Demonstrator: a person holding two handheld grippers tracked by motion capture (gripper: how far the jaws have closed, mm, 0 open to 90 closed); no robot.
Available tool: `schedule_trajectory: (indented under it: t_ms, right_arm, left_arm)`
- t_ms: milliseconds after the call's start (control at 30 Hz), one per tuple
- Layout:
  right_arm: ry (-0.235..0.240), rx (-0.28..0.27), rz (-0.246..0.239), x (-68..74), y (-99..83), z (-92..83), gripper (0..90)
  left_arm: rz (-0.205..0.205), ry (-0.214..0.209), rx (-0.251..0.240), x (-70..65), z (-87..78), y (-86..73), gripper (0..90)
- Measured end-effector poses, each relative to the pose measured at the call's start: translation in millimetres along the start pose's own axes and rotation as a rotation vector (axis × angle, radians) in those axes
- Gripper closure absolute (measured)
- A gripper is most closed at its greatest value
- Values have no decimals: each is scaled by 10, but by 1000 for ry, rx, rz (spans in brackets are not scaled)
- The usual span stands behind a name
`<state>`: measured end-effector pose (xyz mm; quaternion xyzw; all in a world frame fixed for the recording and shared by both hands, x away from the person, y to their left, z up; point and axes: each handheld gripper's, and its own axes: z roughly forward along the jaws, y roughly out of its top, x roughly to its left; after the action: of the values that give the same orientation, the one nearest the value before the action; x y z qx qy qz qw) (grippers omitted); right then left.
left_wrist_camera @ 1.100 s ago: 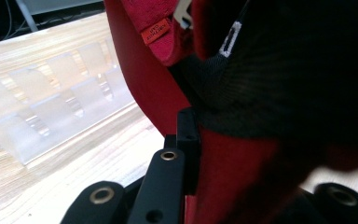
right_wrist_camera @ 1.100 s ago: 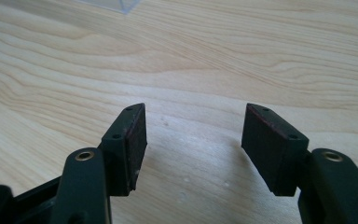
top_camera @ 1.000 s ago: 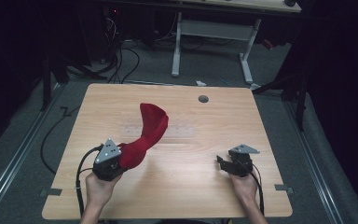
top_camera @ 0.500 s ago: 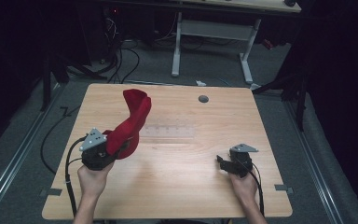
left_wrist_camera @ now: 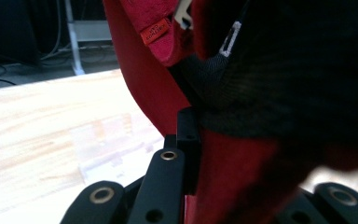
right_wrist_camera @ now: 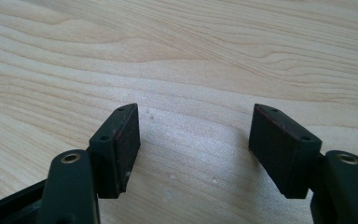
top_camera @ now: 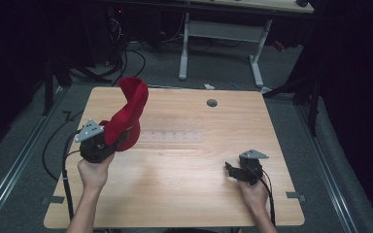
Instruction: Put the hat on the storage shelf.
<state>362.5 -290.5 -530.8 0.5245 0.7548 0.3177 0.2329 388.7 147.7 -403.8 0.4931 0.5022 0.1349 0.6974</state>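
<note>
the left gripper (top_camera: 108, 143) is seen at the left side of the wooden table (top_camera: 184, 194), and its jaws are clamped on a red fabric item (top_camera: 128, 110), apparently a soft cap or beanie. the cloth is pinched between the jaws at its lower end, and the rest is carried up and beyond them, lifted clear of the table. in the left gripper view a small orange label (left_wrist_camera: 154, 31) is seen sewn to the red cloth above the jaws, beside a black mesh part (left_wrist_camera: 279, 70). the item is judged light, limp and easily deformed, so it is best taken at a folded edge or the thick brim. well to the right, the right gripper (top_camera: 237, 171) is held low over bare wood, its jaws spread wide with nothing between them
</note>
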Motion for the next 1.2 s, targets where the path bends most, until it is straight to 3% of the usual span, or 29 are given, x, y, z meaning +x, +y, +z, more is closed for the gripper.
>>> schedule_trajectory:
  t_ms: [333, 800, 1200]
  right_arm:
    - [2, 1, -1, 1, 0, 0, 333]
    - [2, 0, -1, 2, 0, 1, 330]
    - [2, 0, -2, 6, -1, 1, 327]
  left_arm:
    - [-22, 36, -26, 180, 211, 129, 852]
    - [11, 111, -2, 438, 503, 2, 851]
    - [-8, 150, -15, 565, 634, -68, 851]
